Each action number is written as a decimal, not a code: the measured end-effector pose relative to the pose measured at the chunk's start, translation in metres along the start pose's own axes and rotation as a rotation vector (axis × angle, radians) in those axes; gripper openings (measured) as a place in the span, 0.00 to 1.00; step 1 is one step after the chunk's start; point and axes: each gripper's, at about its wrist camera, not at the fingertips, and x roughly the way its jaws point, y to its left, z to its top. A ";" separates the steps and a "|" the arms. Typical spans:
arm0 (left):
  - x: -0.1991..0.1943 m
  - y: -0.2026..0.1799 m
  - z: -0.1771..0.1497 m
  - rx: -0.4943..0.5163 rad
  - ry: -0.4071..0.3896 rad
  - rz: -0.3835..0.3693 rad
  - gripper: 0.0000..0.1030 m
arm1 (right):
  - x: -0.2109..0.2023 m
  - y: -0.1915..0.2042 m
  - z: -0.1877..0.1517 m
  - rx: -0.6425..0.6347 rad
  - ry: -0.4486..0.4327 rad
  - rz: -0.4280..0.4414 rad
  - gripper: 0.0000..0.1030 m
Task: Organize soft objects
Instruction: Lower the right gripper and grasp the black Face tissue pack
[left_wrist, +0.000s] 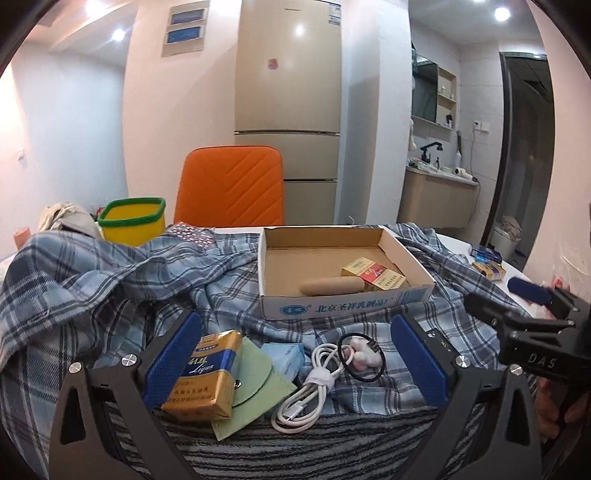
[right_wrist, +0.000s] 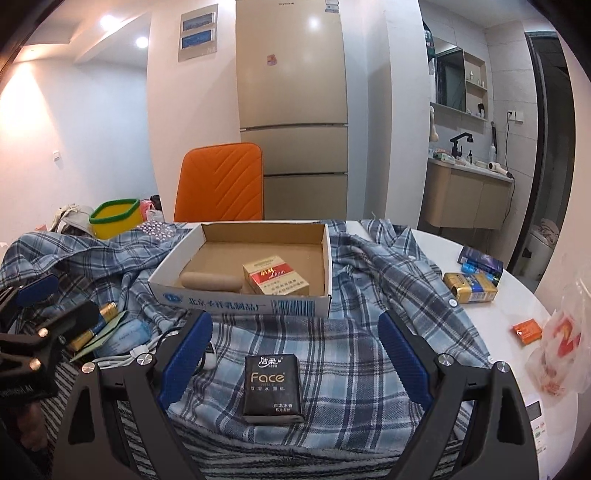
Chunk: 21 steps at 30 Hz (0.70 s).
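Observation:
A blue plaid shirt (left_wrist: 110, 273) (right_wrist: 369, 280) is spread over the table. On it stands an open cardboard box (left_wrist: 347, 306) (right_wrist: 240, 303) that holds a red-and-gold pack (left_wrist: 373, 275) (right_wrist: 275, 278) and a tan cylinder (left_wrist: 332, 286) (right_wrist: 210, 282). My left gripper (left_wrist: 295, 354) (right_wrist: 55, 302) is open over a gold pack (left_wrist: 201, 376), a green pouch (left_wrist: 258, 395), a light blue tissue pack (left_wrist: 282, 356), a white cable (left_wrist: 306, 384) and a black hair tie (left_wrist: 360, 356). My right gripper (right_wrist: 295, 350) (left_wrist: 506, 299) is open around a black Face tissue pack (right_wrist: 272, 384), which touches neither pad.
A yellow bin with a green rim (left_wrist: 133, 221) (right_wrist: 116, 218) and an orange chair (left_wrist: 231, 188) (right_wrist: 221, 184) stand behind the table. On the bare white tabletop (right_wrist: 491, 317) at the right lie a gold pack (right_wrist: 471, 288), a blue box (right_wrist: 480, 264), a small orange box (right_wrist: 528, 332) and a plastic bag (right_wrist: 561, 358).

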 end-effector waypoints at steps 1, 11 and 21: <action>0.001 0.000 -0.001 0.001 0.006 0.005 0.99 | 0.004 0.001 -0.001 -0.003 0.017 -0.002 0.90; 0.018 -0.002 -0.003 0.012 0.091 0.011 0.99 | 0.028 0.007 -0.008 -0.033 0.132 0.038 0.90; 0.031 0.002 -0.006 -0.005 0.158 0.004 0.99 | 0.058 0.011 -0.017 -0.048 0.297 0.105 0.68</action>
